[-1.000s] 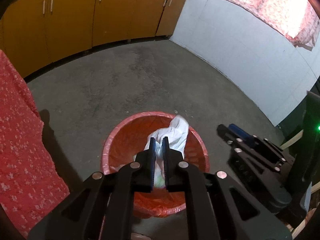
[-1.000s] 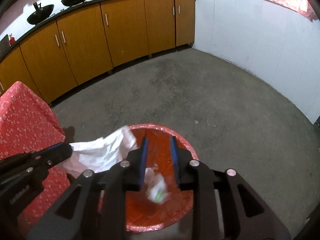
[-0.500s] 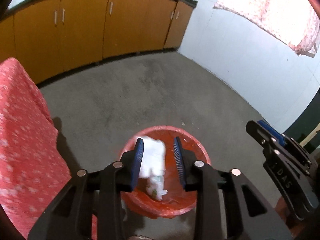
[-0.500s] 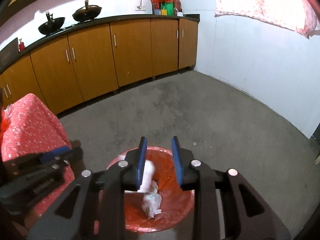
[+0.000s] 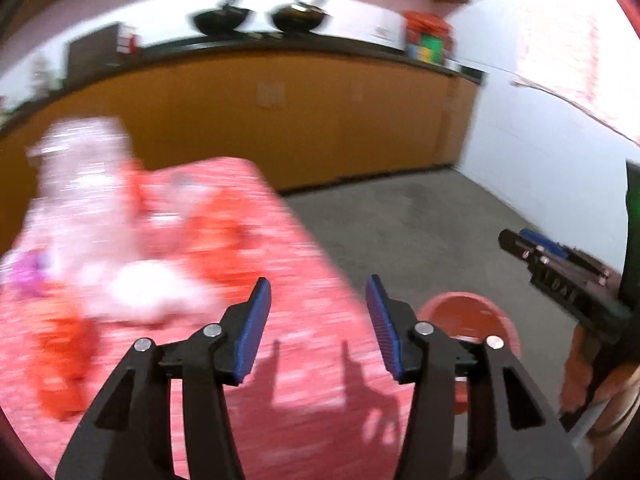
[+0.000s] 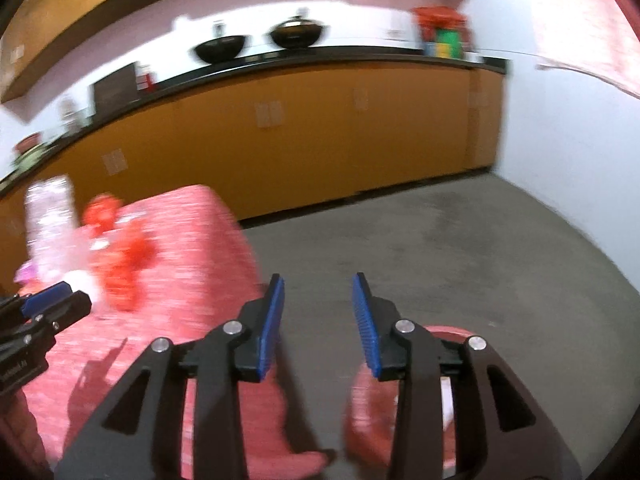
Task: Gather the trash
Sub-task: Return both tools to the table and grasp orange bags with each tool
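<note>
My left gripper [image 5: 318, 292] is open and empty, above the table with the red patterned cloth [image 5: 288, 240]. Blurred trash lies on the cloth: a white crumpled piece [image 5: 148, 292], red pieces [image 5: 216, 240] and a clear plastic bottle [image 5: 76, 184]. The red bin [image 5: 468, 312] stands on the floor at the table's right. My right gripper [image 6: 318, 292] is open and empty, above the table's edge and the bin [image 6: 444, 332]. The bottle [image 6: 50, 220] and red trash [image 6: 120, 264] also show in the right wrist view. Each gripper appears in the other's view, the right one [image 5: 560, 276] and the left one [image 6: 40, 312].
Orange cabinets [image 6: 320, 136] with a dark countertop run along the back wall, with two black woks [image 6: 260, 40] on top. Grey concrete floor [image 6: 460, 248] spreads to the right. A white wall [image 5: 540, 160] with a curtained window is on the right.
Both grippers have risen from over the bin and swung left toward the table. The white trash the left gripper held has dropped into the bin; its jaws have opened wider.
</note>
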Available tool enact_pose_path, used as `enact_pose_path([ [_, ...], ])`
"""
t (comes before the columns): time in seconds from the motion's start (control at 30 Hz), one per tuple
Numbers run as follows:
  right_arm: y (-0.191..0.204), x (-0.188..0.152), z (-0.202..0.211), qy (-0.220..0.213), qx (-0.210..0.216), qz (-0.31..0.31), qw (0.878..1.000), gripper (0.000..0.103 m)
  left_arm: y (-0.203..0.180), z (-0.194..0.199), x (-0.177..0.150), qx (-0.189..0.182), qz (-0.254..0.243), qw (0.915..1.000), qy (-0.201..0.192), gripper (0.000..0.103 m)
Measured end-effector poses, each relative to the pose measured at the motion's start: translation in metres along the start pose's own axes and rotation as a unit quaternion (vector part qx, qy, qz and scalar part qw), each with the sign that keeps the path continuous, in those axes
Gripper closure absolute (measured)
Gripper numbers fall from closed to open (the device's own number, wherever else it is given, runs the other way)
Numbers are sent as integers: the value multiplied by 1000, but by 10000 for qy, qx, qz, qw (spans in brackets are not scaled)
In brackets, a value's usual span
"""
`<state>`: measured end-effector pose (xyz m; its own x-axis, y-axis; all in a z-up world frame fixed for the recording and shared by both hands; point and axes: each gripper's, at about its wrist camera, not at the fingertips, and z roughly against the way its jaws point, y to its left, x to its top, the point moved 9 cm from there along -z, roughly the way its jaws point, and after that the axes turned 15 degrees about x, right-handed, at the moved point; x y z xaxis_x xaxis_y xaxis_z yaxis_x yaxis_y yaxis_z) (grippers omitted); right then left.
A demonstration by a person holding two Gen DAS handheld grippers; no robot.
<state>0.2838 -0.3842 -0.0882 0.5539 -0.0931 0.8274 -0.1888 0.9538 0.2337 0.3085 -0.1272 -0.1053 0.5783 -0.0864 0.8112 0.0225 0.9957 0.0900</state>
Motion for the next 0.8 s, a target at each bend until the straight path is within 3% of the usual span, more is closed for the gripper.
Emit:
enact_pose_path([
  [0.07,42,2,-18,97,361,109,9992,66,50,1,-9,496,96,9987,-55,49],
  [0.27,151,0,-82,534,1165,287,9913,52,151,2,-31,1302,629,9895,1,37],
  [0.4,186,-9,-120,852,1147,370,9890,49,194,0,-48,1487,1014,9836,135,34],
  [0.57,188,-16,-156,1268,898,398,9871,48,214,-1,-62,1410,1235,9819,278,32],
  [0.6,186,-19,-162,1409,844,388,9857,60,214,-3,-62,1384,1229,9823,283,30],
  [0.7,182,-24,-162,1467,913,340,9844,79,209,-3,-64,1347,1152,9838,264,28],
  [0.8,177,-25,-149,1343,923,345,9860,84,206,-16,-68,1296,1071,9850,394,28],
])
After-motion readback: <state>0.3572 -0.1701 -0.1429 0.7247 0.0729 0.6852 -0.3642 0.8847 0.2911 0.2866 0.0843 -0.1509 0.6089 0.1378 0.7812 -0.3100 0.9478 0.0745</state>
